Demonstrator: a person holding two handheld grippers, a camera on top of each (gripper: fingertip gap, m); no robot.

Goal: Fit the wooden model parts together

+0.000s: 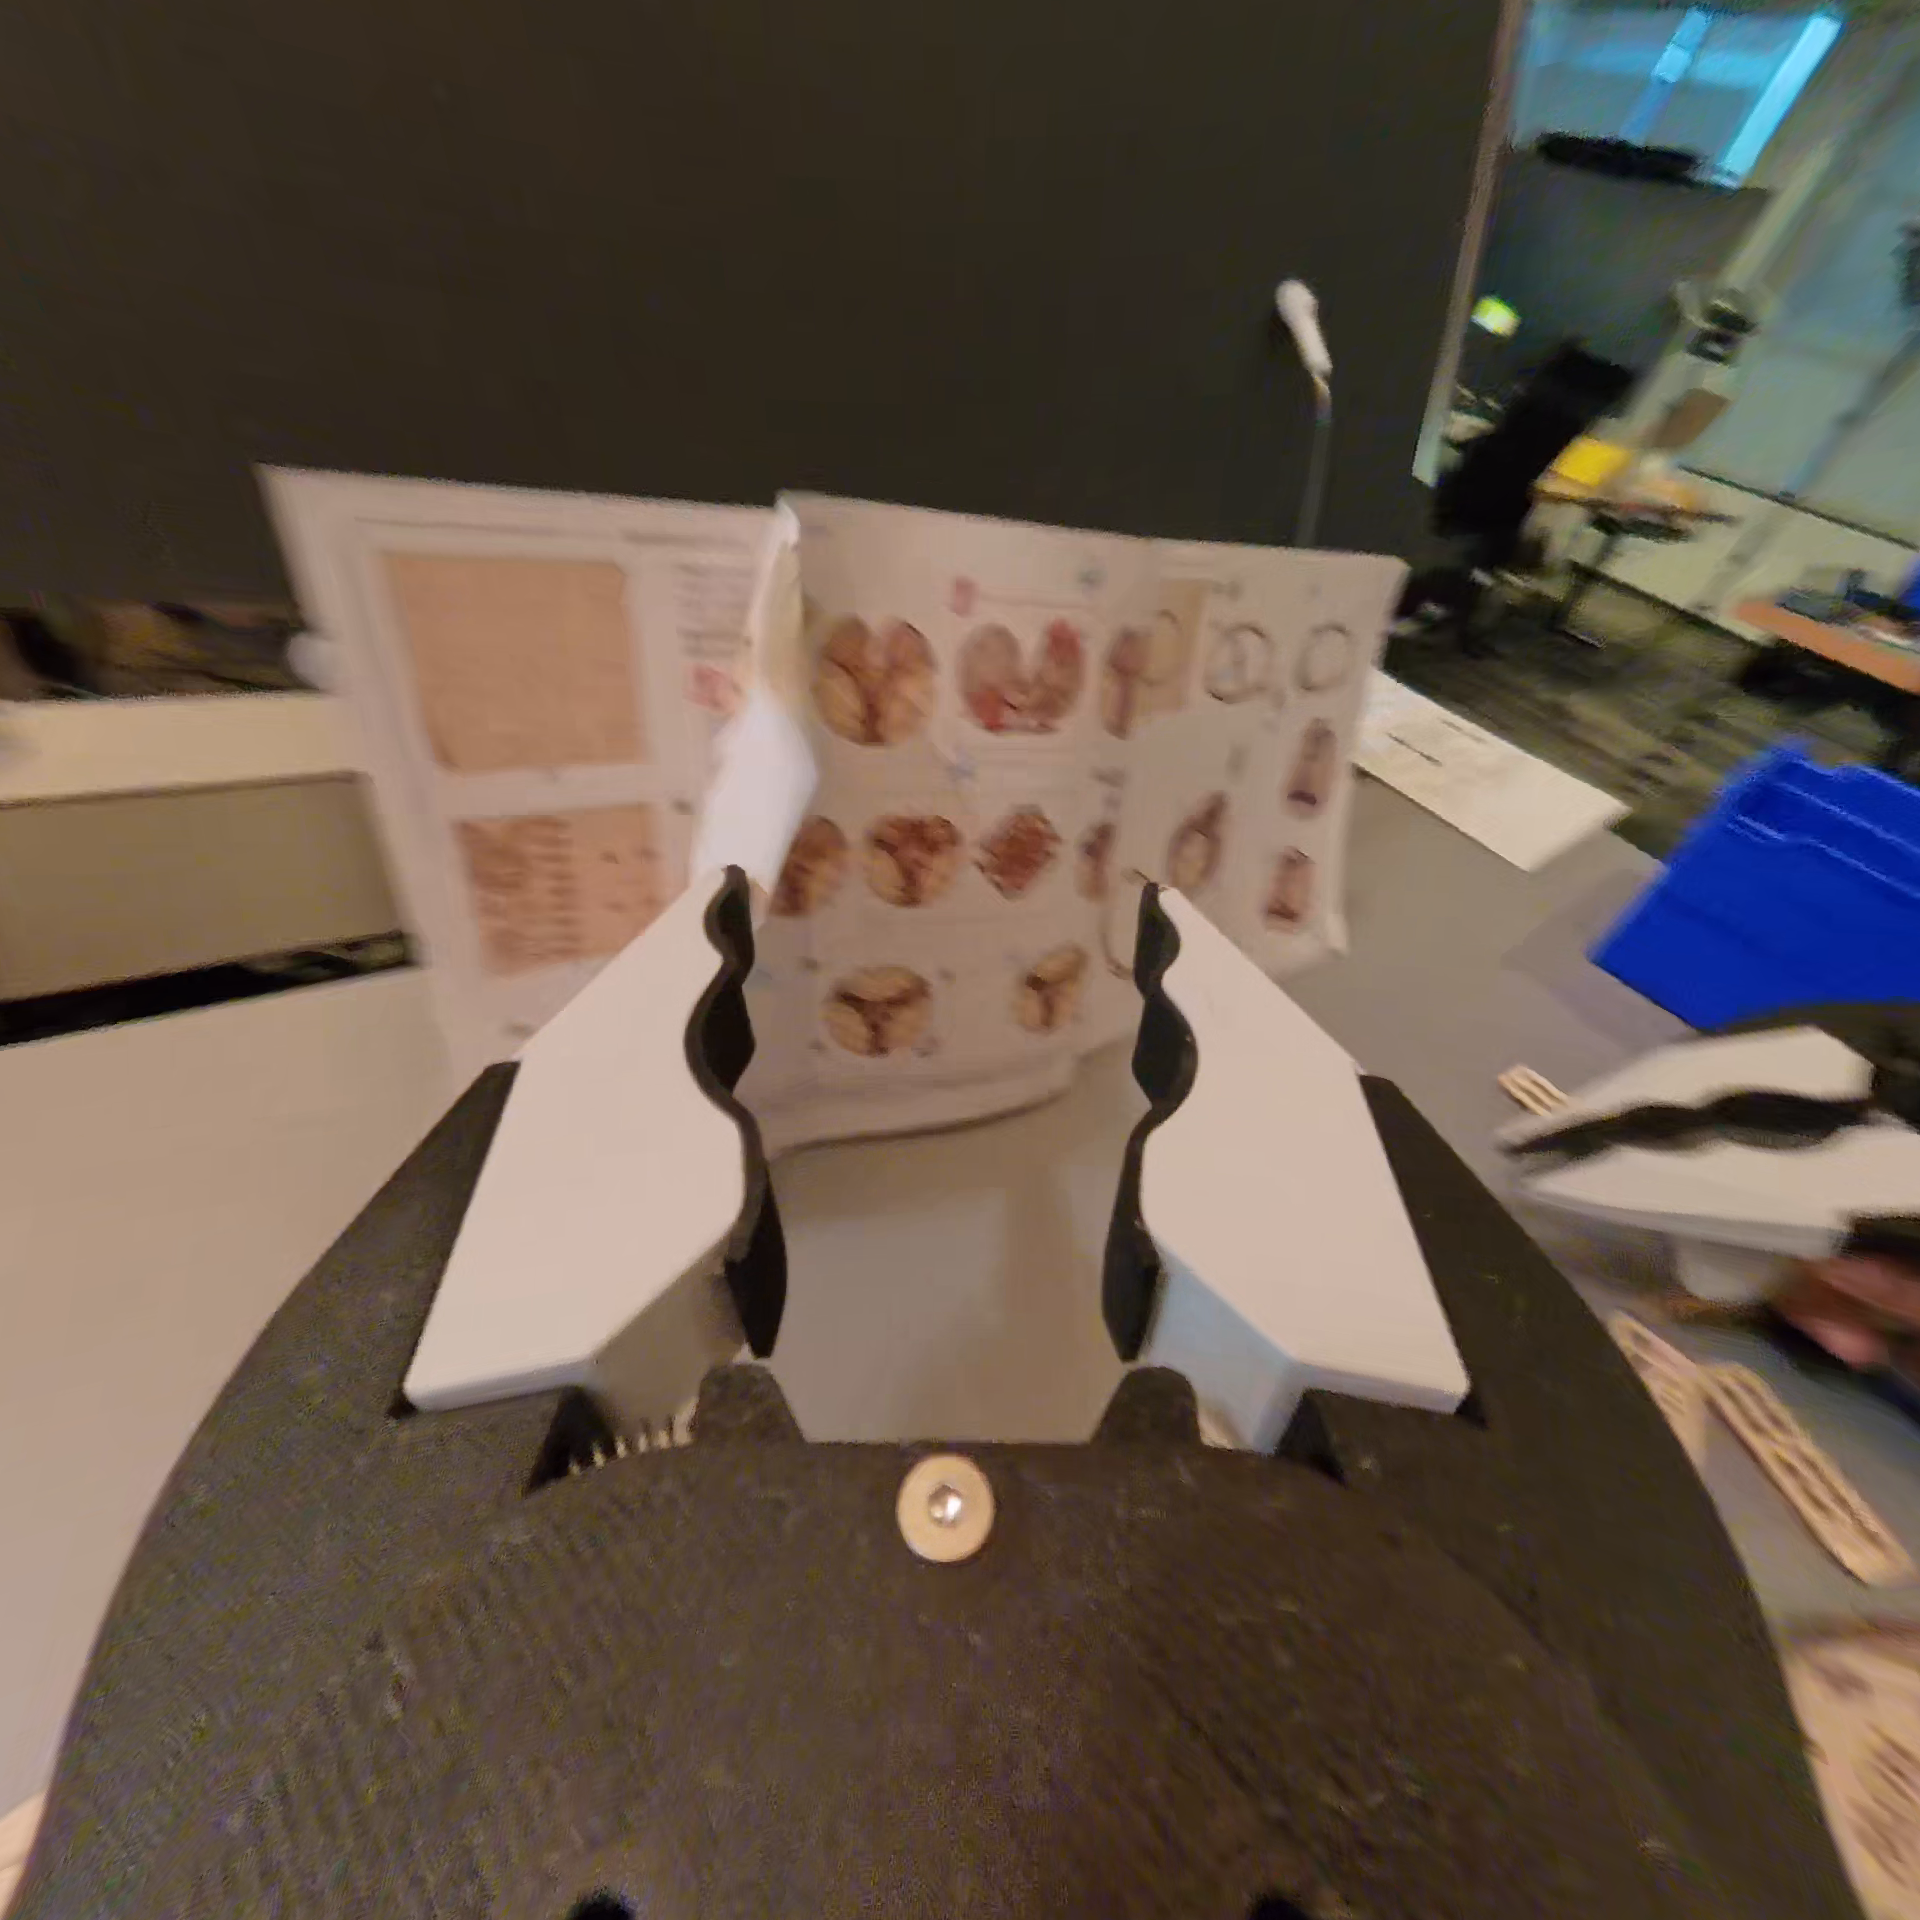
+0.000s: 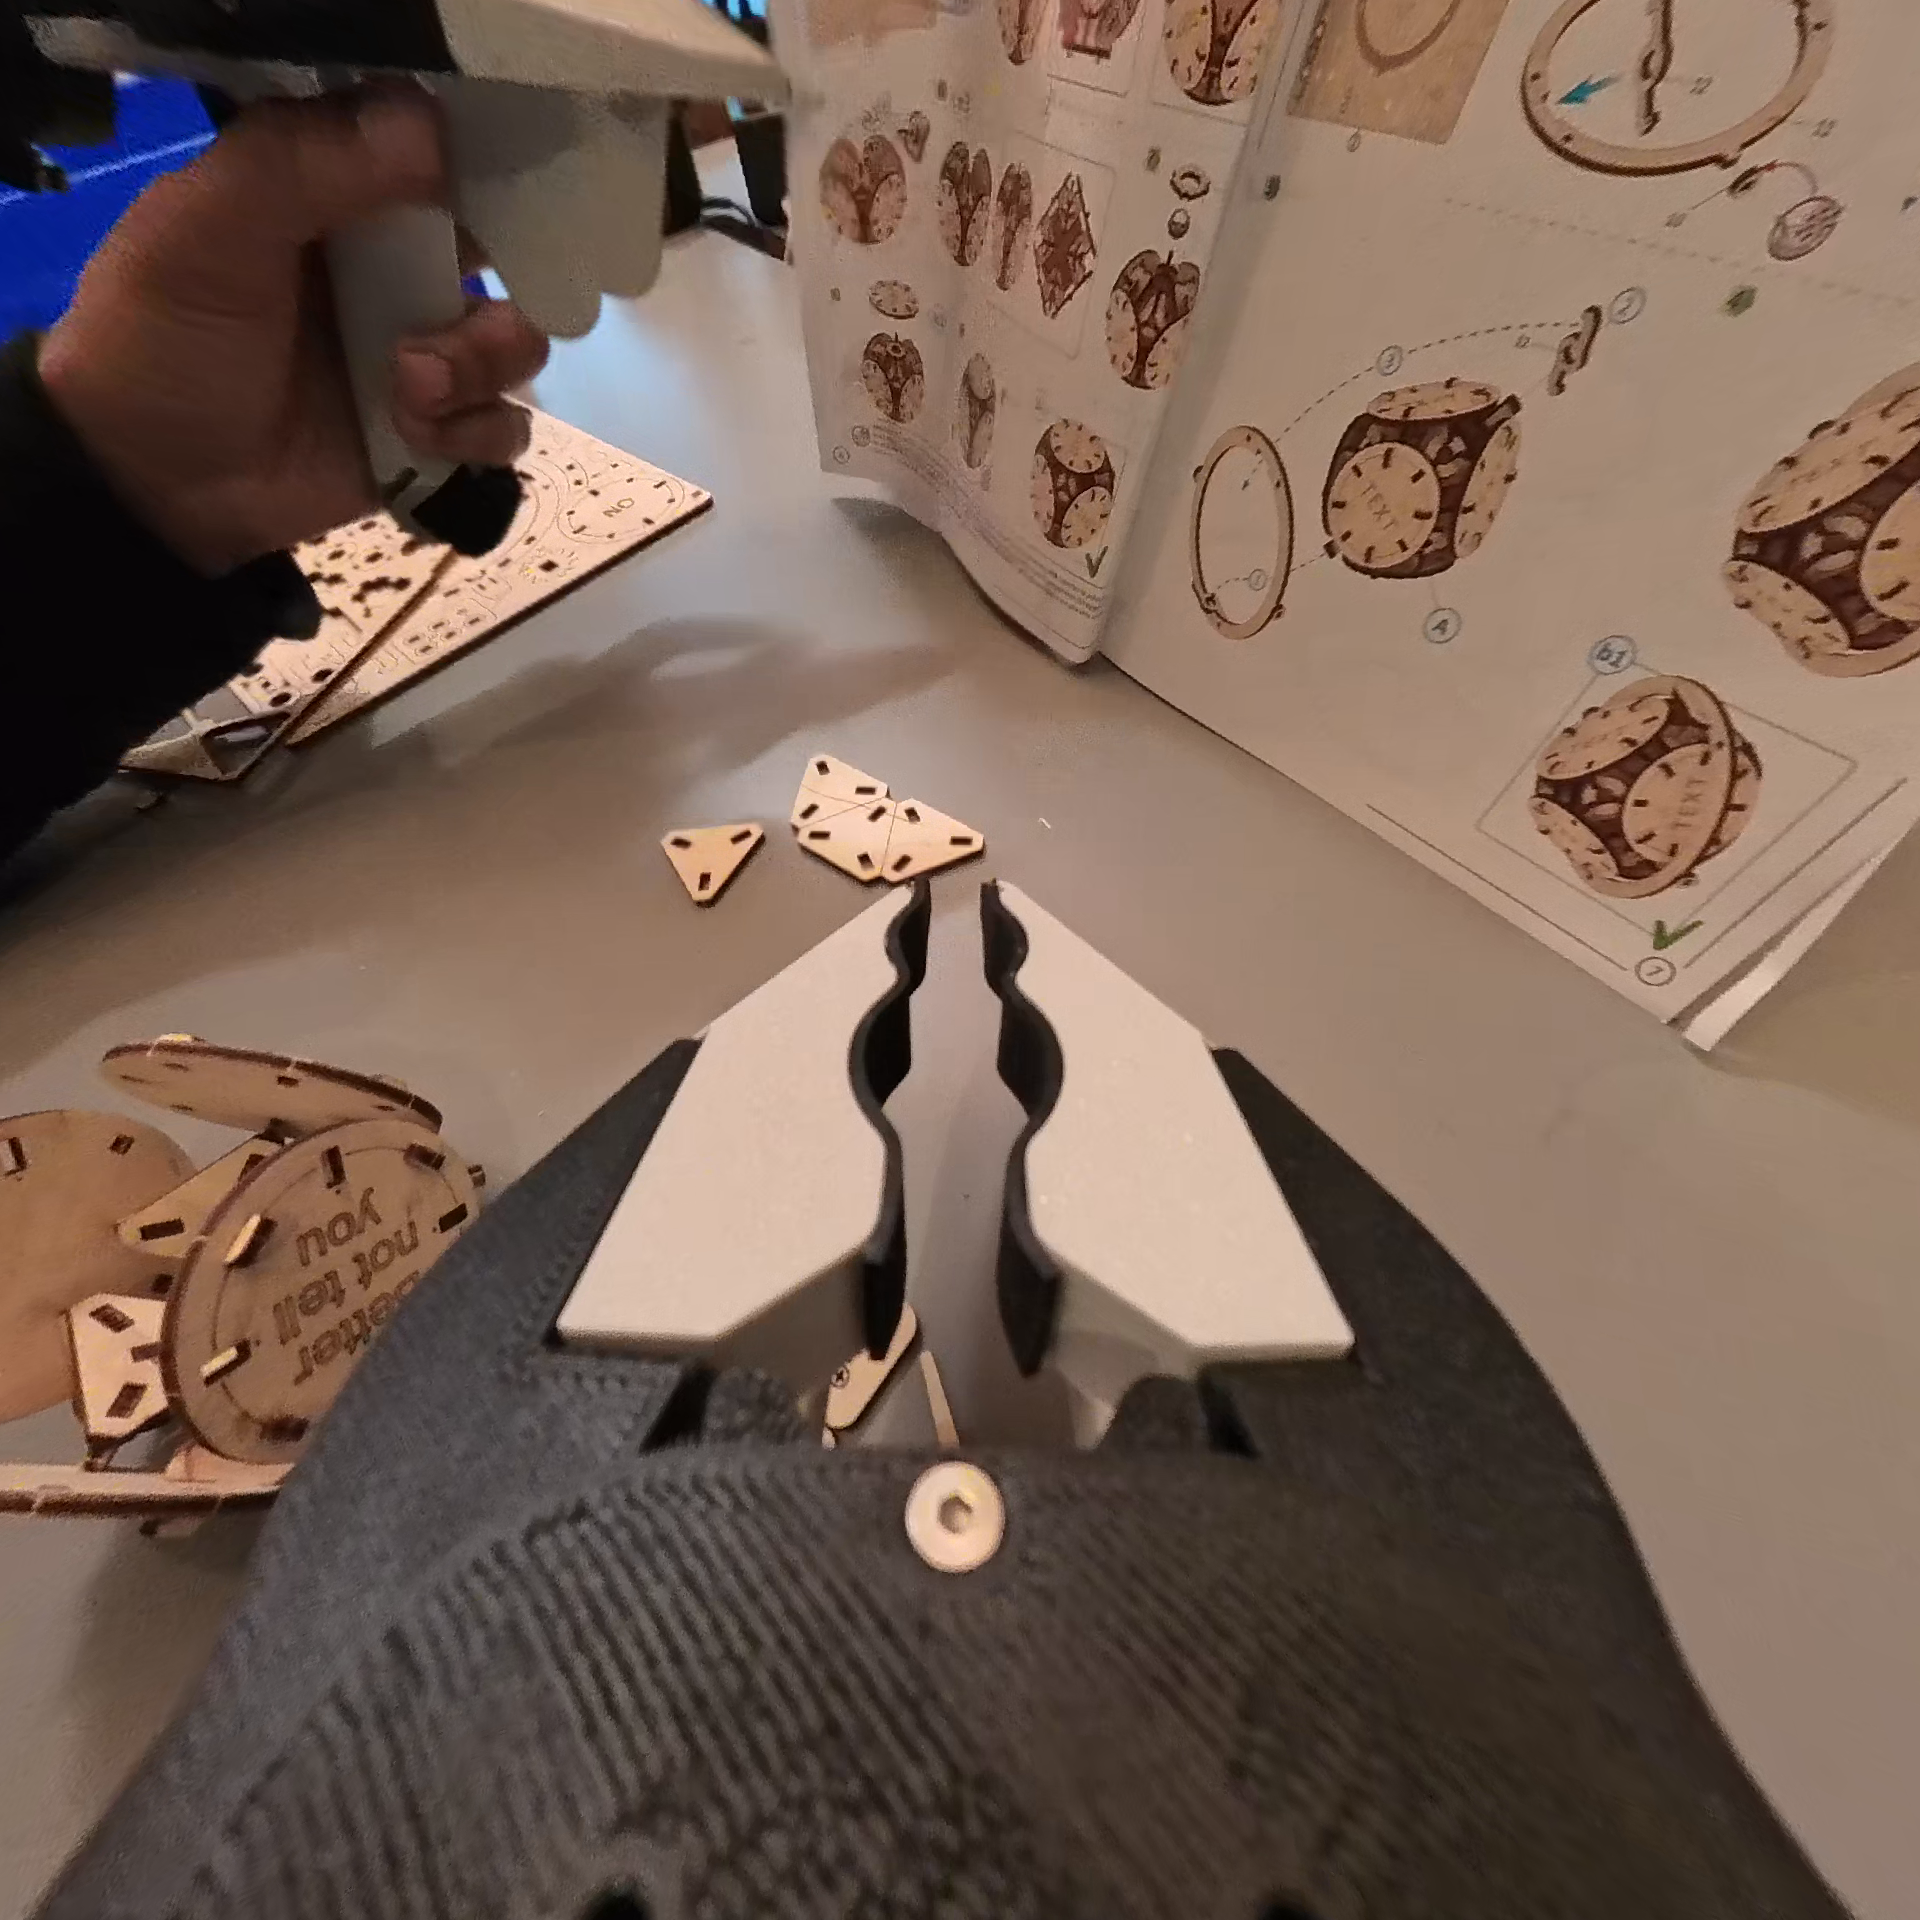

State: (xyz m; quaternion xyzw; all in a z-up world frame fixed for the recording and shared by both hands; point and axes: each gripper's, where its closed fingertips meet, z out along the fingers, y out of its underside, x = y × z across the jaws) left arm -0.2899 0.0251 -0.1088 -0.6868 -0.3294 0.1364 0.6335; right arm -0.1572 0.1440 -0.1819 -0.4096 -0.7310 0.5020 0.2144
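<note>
While the left gripper [image 1: 940, 904] hangs raised above the grey table [image 2: 540, 935] with its fingers spread wide and nothing between them, it faces an instruction booklet [image 1: 935, 790] standing open just ahead. The right gripper [image 2: 951, 888] sits low over the table, its fingers drawn close with a narrow slit of bare tabletop showing between the pads, gripping nothing. Just beyond its fingertips lies a cluster of triangular wooden pieces [image 2: 883, 821], with a single triangular piece [image 2: 712, 854] a little to the left. A partly built wooden puzzle of slotted discs [image 2: 239, 1257] rests near its left flank. Farther off lie flat laser-cut wooden sheets [image 2: 582, 530], beneath the hand [image 2: 249, 343] holding the left gripper. A blue bin [image 1: 1787, 883] stands to the right.
</note>
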